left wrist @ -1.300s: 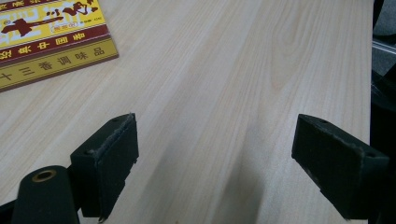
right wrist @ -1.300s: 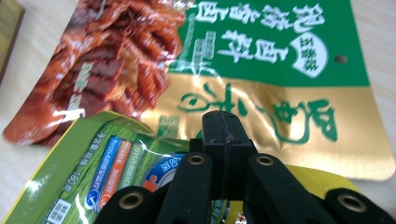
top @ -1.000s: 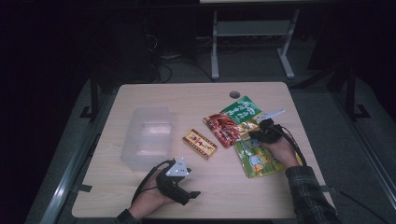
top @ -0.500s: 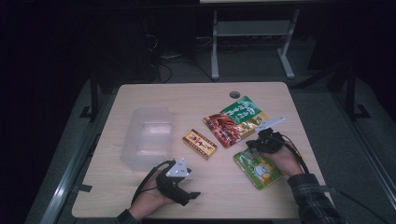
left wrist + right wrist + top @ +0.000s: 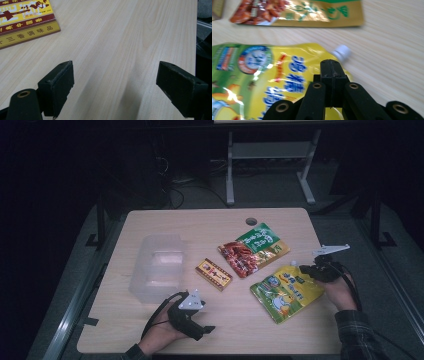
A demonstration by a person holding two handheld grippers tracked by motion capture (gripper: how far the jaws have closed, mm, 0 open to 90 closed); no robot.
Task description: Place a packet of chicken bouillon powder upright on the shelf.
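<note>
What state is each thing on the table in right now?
Yellow pouch: flat, cap on, edge pinched by right gripper.
Red-green bag: flat, sealed.
Small box: flat, closed.
Clear bin: upright, empty.
Left gripper: open, holding nothing.

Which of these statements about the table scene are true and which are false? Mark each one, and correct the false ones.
1. The right claw is shut on the edge of the yellow spouted pouch. True.
2. The left claw grips the small red and yellow box. False: its jaws stand open over bare table, and the box lies apart from them.
3. The clear plastic container stands on the left part of the table. True.
4. The yellow spouted pouch lies inside the clear plastic container. False: it lies flat on the table, at the right.
5. The red and green packet lies between the small box and the far right corner. True.
</note>
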